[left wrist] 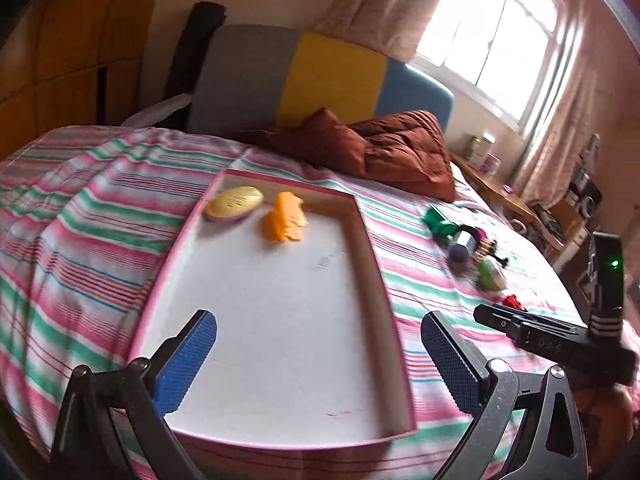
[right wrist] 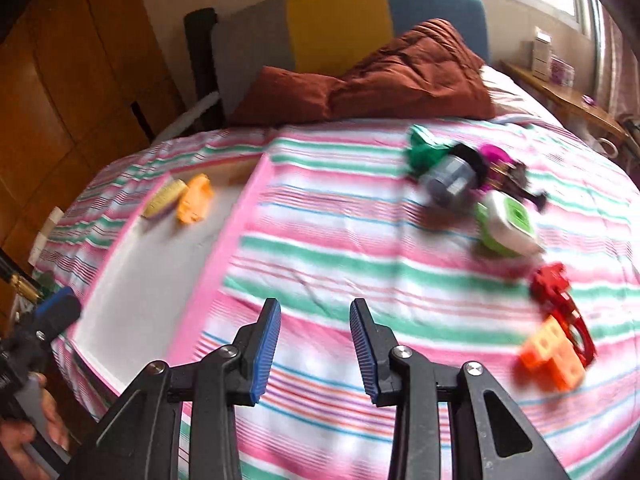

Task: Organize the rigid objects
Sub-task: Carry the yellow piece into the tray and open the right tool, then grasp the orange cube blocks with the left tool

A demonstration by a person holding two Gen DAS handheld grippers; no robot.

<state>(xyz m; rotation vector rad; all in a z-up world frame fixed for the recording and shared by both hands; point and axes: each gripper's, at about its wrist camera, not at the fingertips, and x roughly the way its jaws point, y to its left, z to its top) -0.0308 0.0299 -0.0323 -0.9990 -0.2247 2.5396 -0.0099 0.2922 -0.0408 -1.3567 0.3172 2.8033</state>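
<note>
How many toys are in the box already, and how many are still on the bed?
Two sit in the tray: a yellow oval toy and an orange toy. Both grippers are empty. Left on the bedspread: the green toy, grey jar, green-white box, red toy, orange blocks.

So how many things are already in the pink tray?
2: a yellow oval piece and an orange toy beside it, both at the far end of the tray. Nothing else shows inside.

On the bed [right wrist: 320, 240], to the left, a shallow tray [right wrist: 224, 240]; in its far corner an oval soap-like piece [left wrist: 235, 201] and, just right of it, a toy block [left wrist: 285, 222]. Right of the tray, apart, a heap of toys [right wrist: 472, 184]. Behind all, a quilt [right wrist: 392, 80] before the headboard [right wrist: 336, 16].
</note>
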